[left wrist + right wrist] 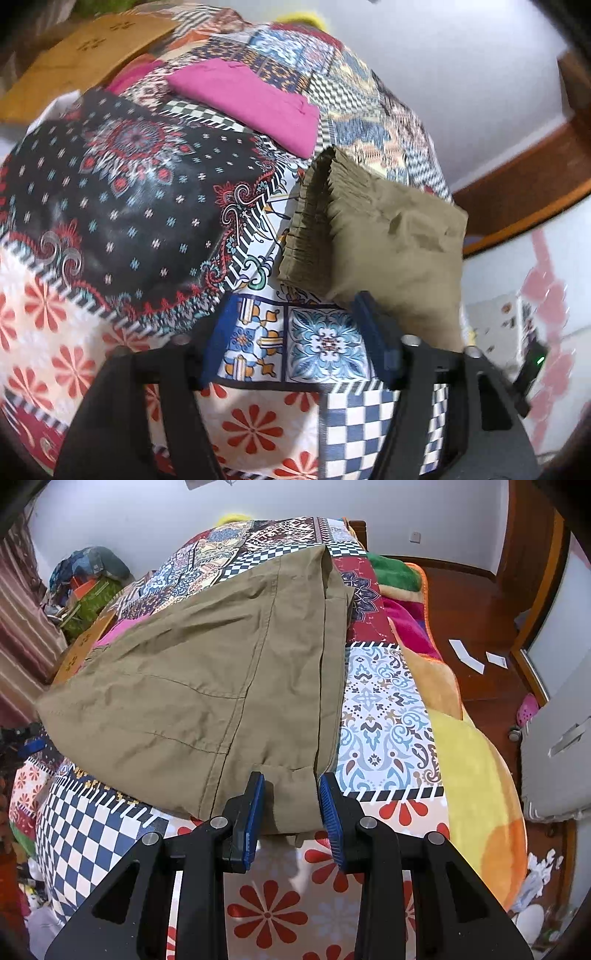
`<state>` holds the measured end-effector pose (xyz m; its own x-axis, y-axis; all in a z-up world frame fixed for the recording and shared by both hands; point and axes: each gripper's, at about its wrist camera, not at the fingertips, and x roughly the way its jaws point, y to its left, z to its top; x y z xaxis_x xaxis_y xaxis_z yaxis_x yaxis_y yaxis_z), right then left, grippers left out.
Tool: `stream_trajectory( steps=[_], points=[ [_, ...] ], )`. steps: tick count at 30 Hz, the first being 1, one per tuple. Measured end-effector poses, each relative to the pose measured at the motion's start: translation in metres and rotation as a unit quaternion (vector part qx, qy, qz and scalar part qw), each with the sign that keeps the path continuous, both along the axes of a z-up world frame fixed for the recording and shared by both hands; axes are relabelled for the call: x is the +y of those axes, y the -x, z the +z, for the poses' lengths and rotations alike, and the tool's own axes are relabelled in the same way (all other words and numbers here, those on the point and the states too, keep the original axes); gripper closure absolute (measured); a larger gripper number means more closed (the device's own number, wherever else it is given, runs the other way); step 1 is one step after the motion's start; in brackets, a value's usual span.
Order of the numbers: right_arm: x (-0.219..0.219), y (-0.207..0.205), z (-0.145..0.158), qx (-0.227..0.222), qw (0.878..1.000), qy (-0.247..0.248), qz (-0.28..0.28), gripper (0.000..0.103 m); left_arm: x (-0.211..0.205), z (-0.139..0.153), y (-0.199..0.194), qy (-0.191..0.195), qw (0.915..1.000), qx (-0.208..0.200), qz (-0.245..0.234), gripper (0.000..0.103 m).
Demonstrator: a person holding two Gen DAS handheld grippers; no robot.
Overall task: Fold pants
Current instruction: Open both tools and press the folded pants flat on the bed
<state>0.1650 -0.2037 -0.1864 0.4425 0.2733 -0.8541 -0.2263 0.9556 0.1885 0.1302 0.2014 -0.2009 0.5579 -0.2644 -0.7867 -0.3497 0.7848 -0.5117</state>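
Khaki pants (207, 686) lie on the patterned bedspread (384, 716). Right tongs (291, 812) straddle the near hem, part open, gripping nothing. Left tongs (295, 332) gape wide, empty, bare bedspread at left.

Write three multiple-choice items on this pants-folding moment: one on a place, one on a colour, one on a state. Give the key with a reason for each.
1. Where do the khaki pants lie?
A. On the patchwork bedspread
B. On the wooden floor
C. Over a chair

2. What colour is the folded garment lying beyond the pants in the left wrist view?
A. Green
B. Magenta
C. White

3. How does the right gripper stand?
A. Shut on the bedspread
B. Open, far from any cloth
C. Open, its fingers at either side of the pants' near edge

Key:
1 A, patterned bedding shows all around the pants.
2 B, it is plainly pink-purple.
3 C, a gap shows between the blue pads, with khaki cloth in it.
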Motion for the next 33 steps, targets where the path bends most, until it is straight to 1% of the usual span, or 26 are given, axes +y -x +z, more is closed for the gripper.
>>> stream_trajectory(
  steps=[1,4,5,6,8,11,13,15,20,22,24,25,27,29,31,33],
  points=[
    [0.000,0.000,0.000,0.000,1.000,0.000,0.000,0.073,0.002,0.002,0.006,0.002,0.9999,-0.005,0.016,0.033],
    [0.002,0.000,-0.001,-0.003,1.000,0.006,0.003,0.073,0.003,0.008,0.012,0.001,0.9996,-0.011,0.026,0.032],
    [0.003,0.000,-0.001,-0.003,1.000,0.007,0.003,0.073,0.001,0.009,0.013,0.005,0.9996,-0.011,0.026,0.030],
    [0.004,0.000,-0.001,-0.004,1.000,0.008,0.004,0.073,0.000,0.009,0.013,0.009,0.9996,-0.012,0.023,0.027],
    [0.004,0.000,-0.001,-0.006,1.000,0.009,0.003,0.073,-0.008,0.009,0.008,0.018,0.9997,-0.011,0.011,0.026],
    [0.003,0.001,-0.001,-0.007,1.000,0.005,0.001,0.073,-0.021,0.006,-0.004,0.030,0.9994,-0.015,-0.006,0.020],
    [0.002,0.001,-0.001,-0.007,1.000,0.004,0.000,0.073,-0.030,0.005,-0.011,0.031,0.9993,-0.017,-0.014,0.020],
    [0.001,0.002,-0.001,-0.006,1.000,0.003,0.000,0.073,-0.035,0.002,-0.020,0.036,0.9990,-0.019,-0.019,0.020],
    [0.002,0.003,-0.003,-0.006,1.000,0.006,0.001,0.072,-0.035,-0.007,-0.039,0.042,0.9989,-0.015,-0.012,0.020],
    [0.002,0.002,-0.004,-0.005,1.000,0.008,0.001,0.071,-0.035,-0.010,-0.044,0.046,0.9988,-0.015,-0.010,0.023],
    [0.002,0.002,-0.004,-0.004,1.000,0.007,0.001,0.070,-0.036,-0.009,-0.046,0.046,0.9987,-0.017,-0.014,0.032],
    [0.001,0.002,-0.004,-0.003,1.000,0.006,0.000,0.070,-0.038,-0.008,-0.046,0.037,0.9990,-0.018,-0.017,0.033],
    [0.000,0.001,-0.005,-0.001,1.000,0.002,0.000,0.070,-0.044,-0.002,-0.046,0.003,0.9994,-0.024,-0.026,0.044],
    [0.000,0.001,-0.006,-0.001,1.000,-0.001,0.001,0.070,-0.051,0.004,-0.047,-0.041,0.9980,-0.028,-0.038,0.050],
    [0.002,0.001,-0.007,-0.001,1.000,0.000,0.005,0.070,-0.057,0.010,-0.048,-0.075,0.9952,-0.036,-0.052,0.052],
    [0.003,0.001,-0.007,-0.001,1.000,-0.001,0.007,0.074,-0.061,0.014,-0.050,-0.100,0.9921,-0.041,-0.063,0.053]
  ],
)
